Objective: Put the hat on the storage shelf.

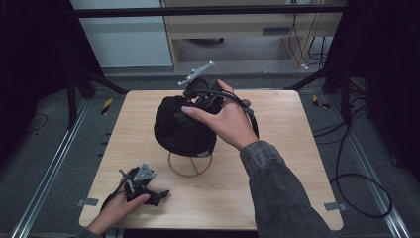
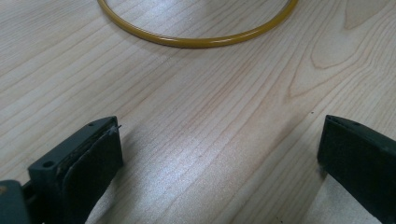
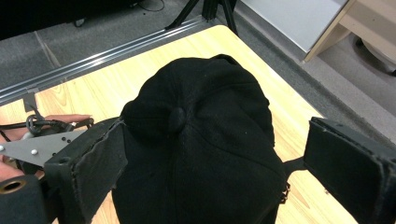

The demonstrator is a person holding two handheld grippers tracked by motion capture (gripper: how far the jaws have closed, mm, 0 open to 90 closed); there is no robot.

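Cap [image 3: 196, 154] on wire stand [image 1: 190, 165]; right gripper [image 3: 215, 154] released above it.
Keep jaws wide, withdraw straight up; avoid snagging crown.

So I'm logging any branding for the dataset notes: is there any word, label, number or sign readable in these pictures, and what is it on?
None can be read.
The black fabric cap on the yellow wire ring stand shows plain panels and a top button, no logo.
The pale wooden table bears grain alone.
The yellow-and-black striped floor markers carry stripes, no letters.
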